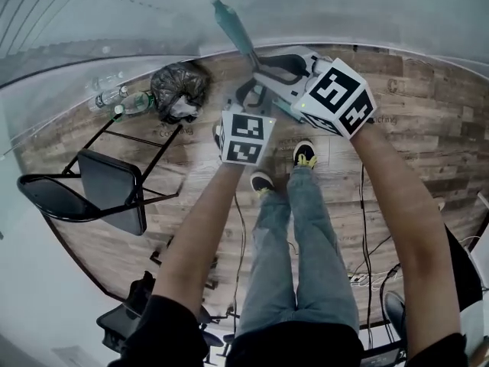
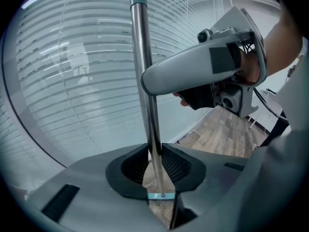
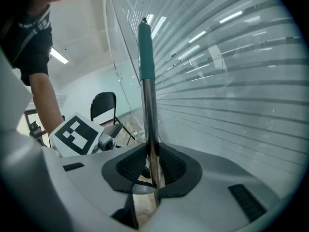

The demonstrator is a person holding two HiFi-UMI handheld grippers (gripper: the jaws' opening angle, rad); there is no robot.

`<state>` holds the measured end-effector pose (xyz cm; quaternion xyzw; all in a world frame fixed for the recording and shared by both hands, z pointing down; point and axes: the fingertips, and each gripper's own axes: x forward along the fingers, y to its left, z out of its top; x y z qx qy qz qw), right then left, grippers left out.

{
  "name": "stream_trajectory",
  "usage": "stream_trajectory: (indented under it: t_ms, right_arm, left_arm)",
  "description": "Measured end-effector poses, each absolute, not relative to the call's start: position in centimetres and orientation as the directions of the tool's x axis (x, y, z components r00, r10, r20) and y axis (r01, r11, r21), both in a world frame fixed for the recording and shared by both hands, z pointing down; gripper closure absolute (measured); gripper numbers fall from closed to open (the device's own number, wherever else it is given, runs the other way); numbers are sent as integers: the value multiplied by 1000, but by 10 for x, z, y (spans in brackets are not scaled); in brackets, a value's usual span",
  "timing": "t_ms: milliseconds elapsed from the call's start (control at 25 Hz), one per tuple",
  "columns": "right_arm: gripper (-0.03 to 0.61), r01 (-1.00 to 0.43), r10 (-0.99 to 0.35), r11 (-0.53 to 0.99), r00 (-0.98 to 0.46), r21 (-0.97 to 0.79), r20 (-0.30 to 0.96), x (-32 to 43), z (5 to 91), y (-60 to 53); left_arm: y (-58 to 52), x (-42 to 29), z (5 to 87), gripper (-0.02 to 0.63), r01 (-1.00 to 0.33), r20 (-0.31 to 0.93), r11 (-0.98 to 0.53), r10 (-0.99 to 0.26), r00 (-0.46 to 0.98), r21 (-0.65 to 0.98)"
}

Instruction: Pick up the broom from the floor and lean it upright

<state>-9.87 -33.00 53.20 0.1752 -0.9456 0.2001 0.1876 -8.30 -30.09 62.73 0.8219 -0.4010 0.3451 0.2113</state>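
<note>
The broom stands nearly upright in front of the glass wall, and only its handle shows. Its teal grip (image 1: 228, 20) tops a shiny metal pole (image 2: 146, 95). My left gripper (image 1: 249, 96) is shut on the pole low down, its dark pads pinching the metal from both sides. Higher up and to the right, my right gripper (image 1: 269, 73) is shut on the same pole (image 3: 149, 124), just under the teal grip (image 3: 146, 52). The left gripper view shows the right gripper (image 2: 203, 69) crossing the pole above my jaws. The broom head is hidden.
A black folding chair (image 1: 99, 189) stands at the left. A black bin bag (image 1: 179, 89) and plastic bottles (image 1: 114, 98) lie against the glass wall with blinds (image 2: 72, 81). Cables (image 1: 367, 274) trail over the wooden floor at the right. The person's shoes (image 1: 304, 155) are below the grippers.
</note>
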Motion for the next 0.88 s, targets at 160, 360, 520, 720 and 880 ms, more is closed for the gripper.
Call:
stream_trajectory:
  t_ms: [160,360,520,720,880]
  right_arm:
    - [489,-441,-290,841,-856,-312,428,-90,537,-341]
    - [489,-470,-318,826,-844,-311,431,-81,544,-350]
    - [489,-468,-314,828,-843,-309,436,-76,547,-353]
    - [489,-464,-317,833,-846,-300,430,-72,548,-352]
    - [468,-464,-315,832,-846,-303,431,-70,549,-353]
  left_arm:
    - [-310,-74,630,521,-800,736,-595,-508,447,75]
    - [-318,-68,636,520,-797,739,-600,-501,450,78]
    - [-322,-63,639,520,-796,740,-599,-496,454,87]
    - [-322,-60,638,520,-790,733,-607,-501,461,82]
    - [-321,-61,638,520,-790,729,-608,-507,461,77]
